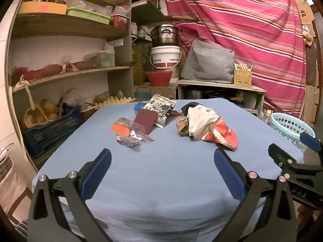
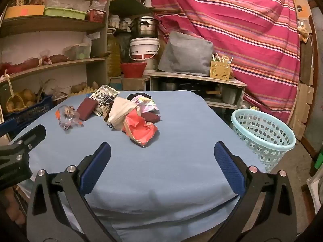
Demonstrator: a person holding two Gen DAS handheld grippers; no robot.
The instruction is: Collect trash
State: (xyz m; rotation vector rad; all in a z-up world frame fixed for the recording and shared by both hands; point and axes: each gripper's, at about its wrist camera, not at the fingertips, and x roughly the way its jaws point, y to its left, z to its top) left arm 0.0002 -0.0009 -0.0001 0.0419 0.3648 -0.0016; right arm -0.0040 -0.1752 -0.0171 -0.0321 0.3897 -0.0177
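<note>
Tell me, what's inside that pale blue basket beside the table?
The pale blue basket stands on the floor to the right of the table. Its visible inside looks empty; the near wall hides its bottom, so small scraps can't be ruled out.

My left gripper point(image 1: 162, 157) and right gripper point(image 2: 161, 151): black angular frames, ribbed blue pads, round silver rivets.
</note>
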